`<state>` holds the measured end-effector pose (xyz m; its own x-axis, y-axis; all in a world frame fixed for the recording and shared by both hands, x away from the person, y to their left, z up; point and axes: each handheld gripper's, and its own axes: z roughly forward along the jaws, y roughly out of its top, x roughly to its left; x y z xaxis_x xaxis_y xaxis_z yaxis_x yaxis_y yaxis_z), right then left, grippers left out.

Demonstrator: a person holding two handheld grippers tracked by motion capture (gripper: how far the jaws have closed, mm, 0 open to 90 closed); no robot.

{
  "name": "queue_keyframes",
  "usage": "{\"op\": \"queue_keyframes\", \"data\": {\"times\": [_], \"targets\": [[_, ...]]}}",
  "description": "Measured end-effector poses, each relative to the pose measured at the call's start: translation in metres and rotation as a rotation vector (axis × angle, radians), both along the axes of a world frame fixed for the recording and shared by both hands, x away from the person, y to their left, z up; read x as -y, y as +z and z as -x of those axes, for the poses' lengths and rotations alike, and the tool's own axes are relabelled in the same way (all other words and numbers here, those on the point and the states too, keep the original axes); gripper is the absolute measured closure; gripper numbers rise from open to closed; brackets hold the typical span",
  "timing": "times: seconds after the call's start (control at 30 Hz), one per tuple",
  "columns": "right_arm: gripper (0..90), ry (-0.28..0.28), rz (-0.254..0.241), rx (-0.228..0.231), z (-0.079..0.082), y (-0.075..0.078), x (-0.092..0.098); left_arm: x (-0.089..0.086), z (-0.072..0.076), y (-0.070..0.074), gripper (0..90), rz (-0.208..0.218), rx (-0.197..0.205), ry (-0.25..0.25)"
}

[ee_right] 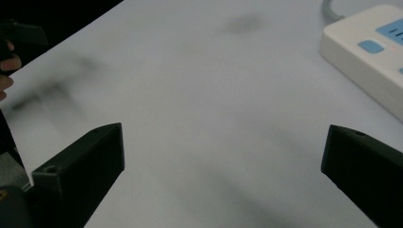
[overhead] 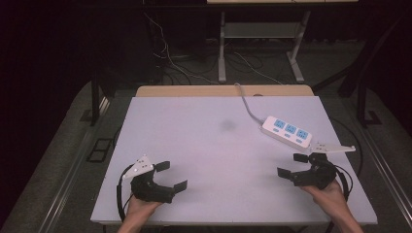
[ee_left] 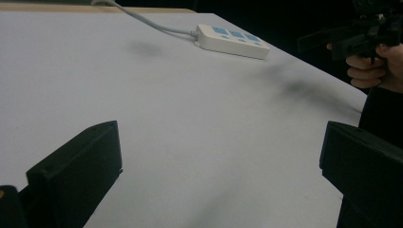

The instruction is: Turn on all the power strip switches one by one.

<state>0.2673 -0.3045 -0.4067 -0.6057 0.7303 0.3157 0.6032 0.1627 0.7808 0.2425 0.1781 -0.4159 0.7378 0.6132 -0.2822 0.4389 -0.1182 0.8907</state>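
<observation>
A pale tabletop (overhead: 209, 160) carries one object, a white power strip (overhead: 286, 131) with three blue socket faces, lying slantwise near the right edge, a little past the middle of that side. Its grey cable (overhead: 245, 102) runs from the strip's far end toward the far edge and drops over it close to a strip of bare wood along that edge. The left gripper (overhead: 170, 175) is held by the person's left hand (overhead: 141, 206) near the near left corner, its two black jaws spread wide with nothing between them, pointing toward the middle of the tabletop; a grey three-cornered plate (overhead: 139, 166) sits on top of it. The right gripper (overhead: 293, 164) is held by the right hand (overhead: 328, 190) near the near right corner, just on the near side of the power strip and apart from it, its jaws also wide and empty. In the right gripper view the strip's near end (ee_right: 366, 61) lies ahead and toward the right jaw, with bare surface between the jaws. In the left gripper view the strip (ee_left: 232, 41) lies far off near the far right edge. The whole middle and the left half of the tabletop are bare, apart from a faint dark smudge (overhead: 227, 124) toward the far middle.
</observation>
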Motion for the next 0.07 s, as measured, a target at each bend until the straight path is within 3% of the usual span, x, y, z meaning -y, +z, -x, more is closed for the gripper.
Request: {"op": "queue_keyframes", "data": {"times": [0.07], "targets": [[0.4,0.003,0.001,0.004,0.0053,-0.0040,-0.0015,0.0000,-0.0003,-0.0001,0.0,0.000,-0.002,0.001]]}}
